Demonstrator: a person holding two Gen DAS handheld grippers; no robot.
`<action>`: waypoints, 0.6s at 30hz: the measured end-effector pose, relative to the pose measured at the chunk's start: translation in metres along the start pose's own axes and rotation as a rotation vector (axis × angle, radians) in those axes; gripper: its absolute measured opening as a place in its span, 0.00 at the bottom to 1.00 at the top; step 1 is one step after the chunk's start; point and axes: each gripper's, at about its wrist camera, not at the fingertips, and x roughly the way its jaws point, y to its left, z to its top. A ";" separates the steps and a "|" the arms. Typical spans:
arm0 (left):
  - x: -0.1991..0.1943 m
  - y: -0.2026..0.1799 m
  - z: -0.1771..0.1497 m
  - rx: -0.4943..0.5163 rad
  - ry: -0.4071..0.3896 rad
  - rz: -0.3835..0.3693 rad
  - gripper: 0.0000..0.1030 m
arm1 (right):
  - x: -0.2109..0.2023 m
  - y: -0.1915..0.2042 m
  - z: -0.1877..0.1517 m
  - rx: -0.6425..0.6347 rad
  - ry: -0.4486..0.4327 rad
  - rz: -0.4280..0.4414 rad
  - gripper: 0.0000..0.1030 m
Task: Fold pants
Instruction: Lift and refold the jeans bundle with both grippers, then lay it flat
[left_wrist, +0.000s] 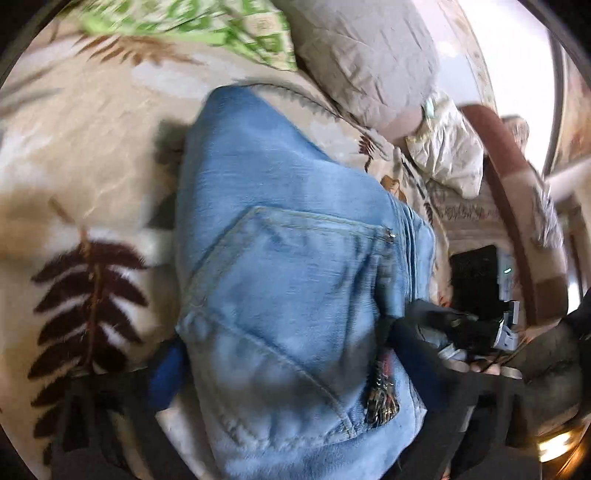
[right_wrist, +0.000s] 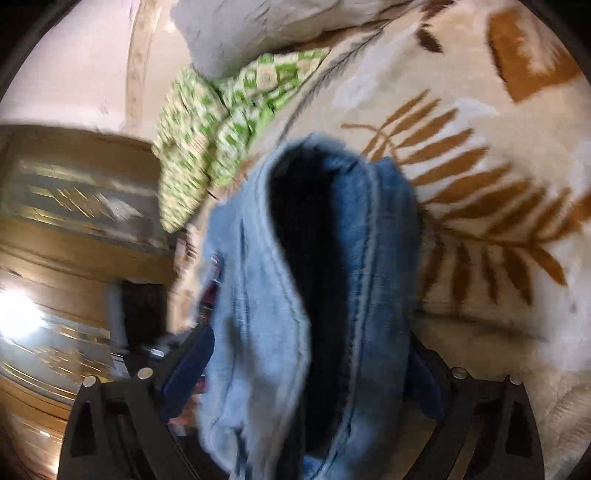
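Note:
Light blue denim pants (left_wrist: 288, 280) hang in front of the left wrist camera, back pocket and waistband showing. My left gripper (left_wrist: 291, 373) is shut on the pants near the waist; its blue pads are mostly hidden by the cloth. In the right wrist view the pants (right_wrist: 266, 295) form an open fold with a dark inside. My right gripper (right_wrist: 306, 384) is shut on the denim between its blue pads. Both hold the pants above a bed. The other gripper (left_wrist: 476, 328) shows at the right of the left wrist view.
A cream blanket with brown fern leaves (left_wrist: 85, 177) covers the bed, also in the right wrist view (right_wrist: 480, 206). A green checked cloth (right_wrist: 207, 122) and a grey pillow (left_wrist: 369, 62) lie at the far side. Wooden furniture (right_wrist: 74, 221) stands left.

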 end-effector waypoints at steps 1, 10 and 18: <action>-0.001 -0.004 0.004 0.033 -0.004 0.018 0.66 | 0.004 0.010 -0.001 -0.049 -0.001 -0.048 0.77; -0.033 -0.040 0.014 0.157 -0.129 -0.079 0.32 | -0.039 0.058 0.003 -0.257 -0.162 -0.184 0.33; 0.007 -0.012 0.021 0.071 -0.017 0.082 0.67 | -0.018 0.019 0.009 -0.189 -0.056 -0.335 0.41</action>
